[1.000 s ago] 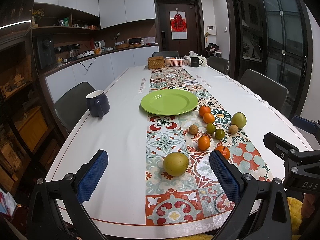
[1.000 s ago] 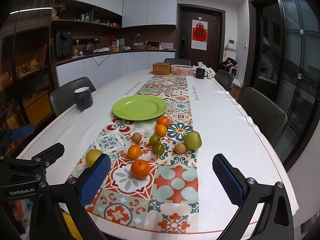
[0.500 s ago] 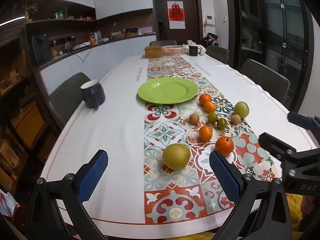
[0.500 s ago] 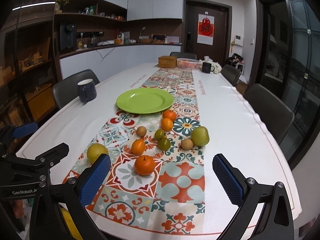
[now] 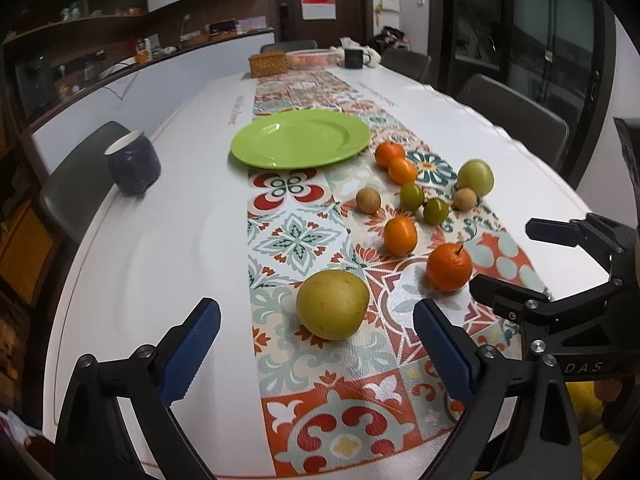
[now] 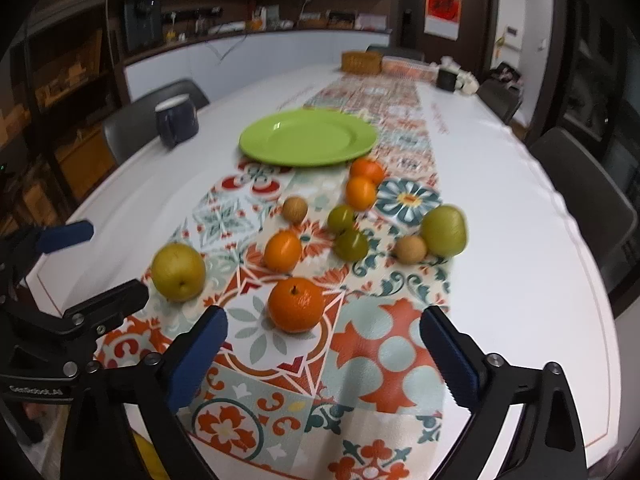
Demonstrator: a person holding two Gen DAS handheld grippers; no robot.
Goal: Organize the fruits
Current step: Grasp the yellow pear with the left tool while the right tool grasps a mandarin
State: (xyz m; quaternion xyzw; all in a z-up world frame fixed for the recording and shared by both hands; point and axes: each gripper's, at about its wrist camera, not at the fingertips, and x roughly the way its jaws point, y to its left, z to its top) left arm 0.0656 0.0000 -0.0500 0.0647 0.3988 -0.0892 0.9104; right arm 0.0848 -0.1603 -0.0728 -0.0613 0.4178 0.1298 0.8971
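Both grippers now sit lower and nearer the fruit than a second ago. The left gripper [image 5: 316,346] tips down toward the yellow pear [image 5: 332,304], its jaws closing from full width. The right gripper [image 6: 322,348] leans over the stemmed orange [image 6: 295,304], jaws also closing, nothing touched.

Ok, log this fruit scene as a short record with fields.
plate: green, empty
mug: left of plate
fruit: ten loose on the runner, none on plate
left gripper: closing, nothing held, pear just ahead
right gripper: closing, nothing held, orange just ahead
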